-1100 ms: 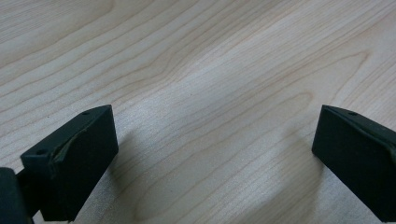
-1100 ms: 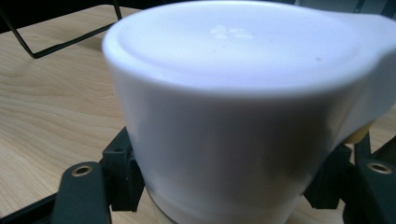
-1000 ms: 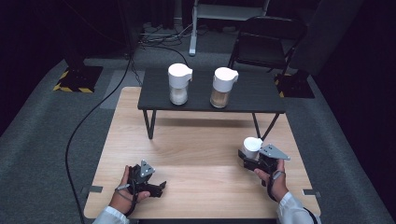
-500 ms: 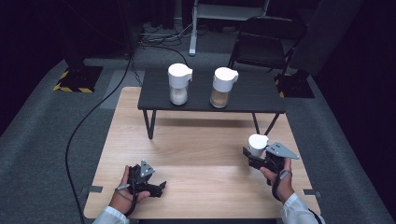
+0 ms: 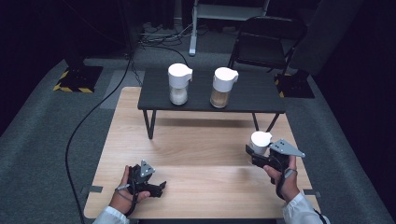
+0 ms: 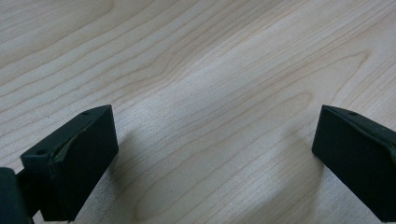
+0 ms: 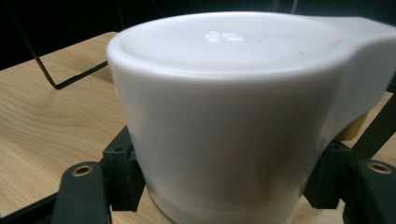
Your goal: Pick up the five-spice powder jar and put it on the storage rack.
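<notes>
Right gripper [image 5: 256,154]: jaws closed on the white-lidded jar [image 5: 260,142], one jaw at each side of its body, below the lid;
Jar: upright between those jaws, above the table [image 5: 196,149];
Left gripper [image 5: 156,187]: jaws wide apart, nothing between them, bare table ahead.

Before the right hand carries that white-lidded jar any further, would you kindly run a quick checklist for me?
1. Right gripper shut on the white-lidded jar: ok.
2. Jar upright: ok.
3. Lid seated tightly: cannot tell.
4. Left gripper open and apart from the jar, on the wooden table: ok.
5. Free room on the black shelf beside the two jars: ok.
</notes>
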`<state>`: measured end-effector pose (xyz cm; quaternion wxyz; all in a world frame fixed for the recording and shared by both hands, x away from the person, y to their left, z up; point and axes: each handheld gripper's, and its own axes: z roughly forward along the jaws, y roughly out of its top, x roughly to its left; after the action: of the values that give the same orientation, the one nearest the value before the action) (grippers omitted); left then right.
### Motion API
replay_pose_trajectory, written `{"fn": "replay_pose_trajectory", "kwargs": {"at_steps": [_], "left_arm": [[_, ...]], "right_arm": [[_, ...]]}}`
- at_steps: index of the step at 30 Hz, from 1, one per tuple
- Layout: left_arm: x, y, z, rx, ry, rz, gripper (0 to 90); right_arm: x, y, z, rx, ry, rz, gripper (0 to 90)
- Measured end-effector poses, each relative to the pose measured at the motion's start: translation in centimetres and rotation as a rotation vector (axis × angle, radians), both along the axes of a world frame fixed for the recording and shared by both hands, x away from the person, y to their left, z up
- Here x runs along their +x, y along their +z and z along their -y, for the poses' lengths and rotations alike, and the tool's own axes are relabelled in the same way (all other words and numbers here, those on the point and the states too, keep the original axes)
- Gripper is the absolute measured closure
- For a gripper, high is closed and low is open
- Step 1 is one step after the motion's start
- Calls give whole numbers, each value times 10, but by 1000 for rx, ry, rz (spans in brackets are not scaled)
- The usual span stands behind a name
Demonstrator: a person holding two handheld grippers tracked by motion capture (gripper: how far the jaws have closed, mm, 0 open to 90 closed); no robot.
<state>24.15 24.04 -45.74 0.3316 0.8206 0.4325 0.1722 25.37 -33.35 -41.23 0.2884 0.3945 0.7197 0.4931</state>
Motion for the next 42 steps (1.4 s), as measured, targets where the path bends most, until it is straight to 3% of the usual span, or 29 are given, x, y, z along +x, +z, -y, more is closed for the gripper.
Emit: {"fn": "replay_pose_trajectory", "kwargs": {"at_steps": [13, 25, 42], "left_arm": [[0, 0, 0, 0, -1, 0, 2], [0, 0, 0, 1, -1, -1, 2], [0, 0, 0, 1, -1, -1, 2]], "right_arm": [[-5, 33, -4, -7, 9, 17, 296], [5, 63, -11, -1, 6, 35, 296], [16, 88, -16, 19, -2, 46, 296]]}}
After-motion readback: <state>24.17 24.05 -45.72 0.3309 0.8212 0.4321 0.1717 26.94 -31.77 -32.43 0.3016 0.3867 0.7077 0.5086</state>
